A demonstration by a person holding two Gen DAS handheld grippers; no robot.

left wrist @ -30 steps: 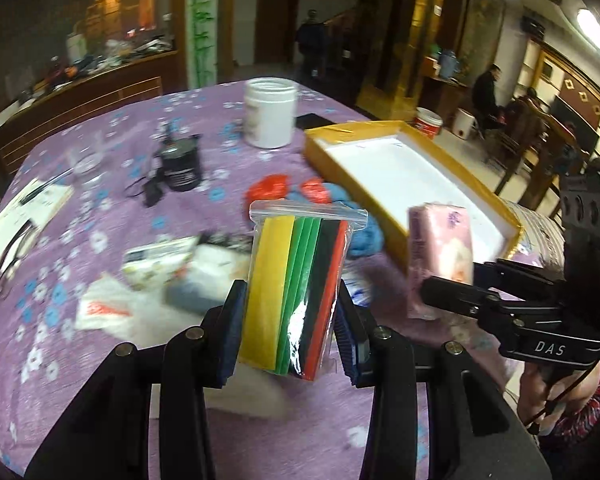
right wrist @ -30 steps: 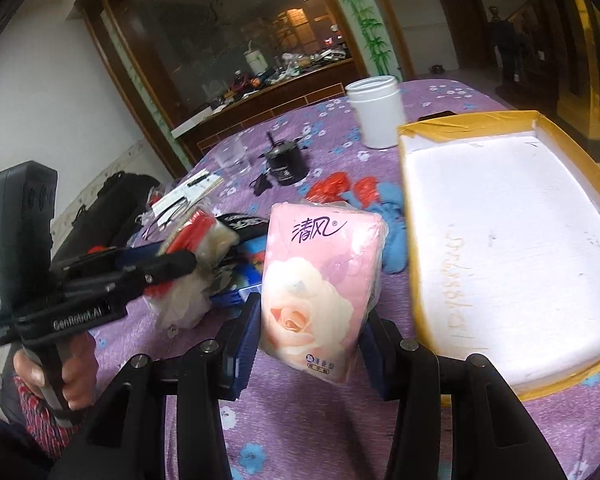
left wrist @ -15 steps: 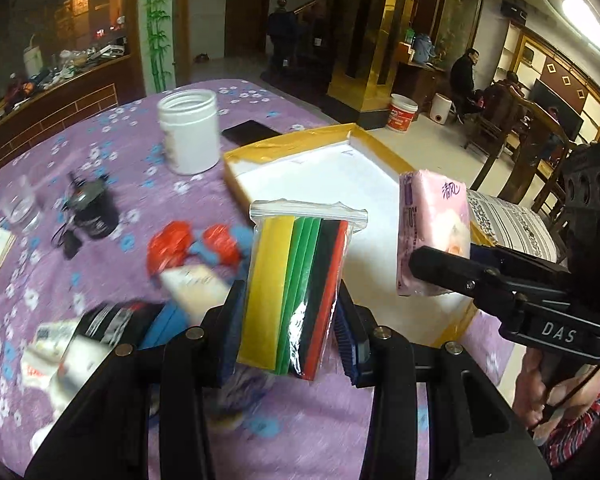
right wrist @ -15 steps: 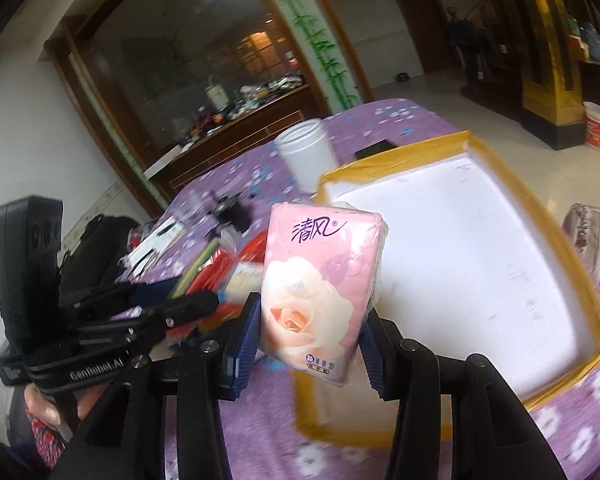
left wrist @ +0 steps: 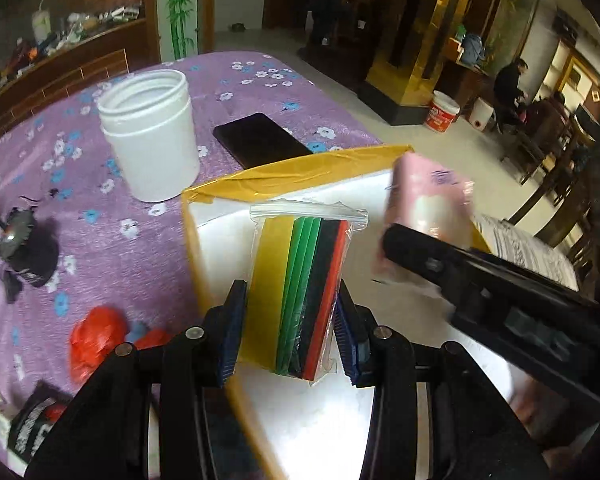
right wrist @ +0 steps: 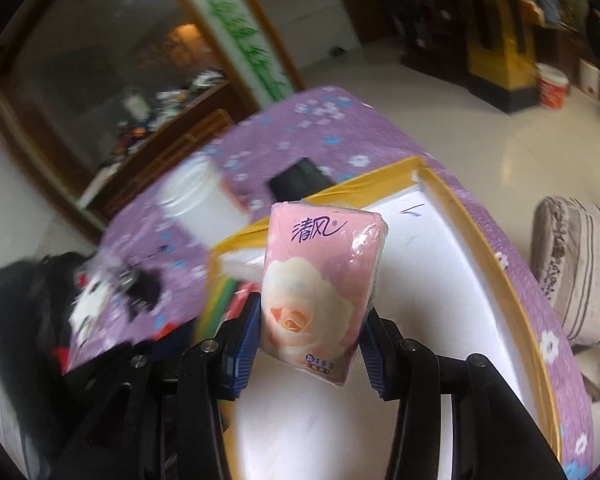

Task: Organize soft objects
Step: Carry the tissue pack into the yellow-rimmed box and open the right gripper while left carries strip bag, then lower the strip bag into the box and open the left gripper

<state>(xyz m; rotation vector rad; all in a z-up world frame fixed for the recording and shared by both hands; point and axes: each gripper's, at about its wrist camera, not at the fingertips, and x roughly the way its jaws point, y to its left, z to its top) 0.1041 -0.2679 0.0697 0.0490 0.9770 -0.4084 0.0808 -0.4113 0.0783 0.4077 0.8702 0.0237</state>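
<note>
My purple flowered tabletop [left wrist: 148, 240] carries a shallow white tray with a yellow taped rim [left wrist: 284, 176]. Above it, my left tongs [left wrist: 290, 336] clamp a clear zip bag of coloured foam sheets [left wrist: 304, 292], and my right tongs [right wrist: 308, 344] clamp a pink rose-printed tissue pack [right wrist: 320, 292].

Both grippers [left wrist: 289, 332] [right wrist: 309, 338] had glossy black arms, silver round screws and ribbed blue pads [left wrist: 231, 336] lining the jaws.
</note>
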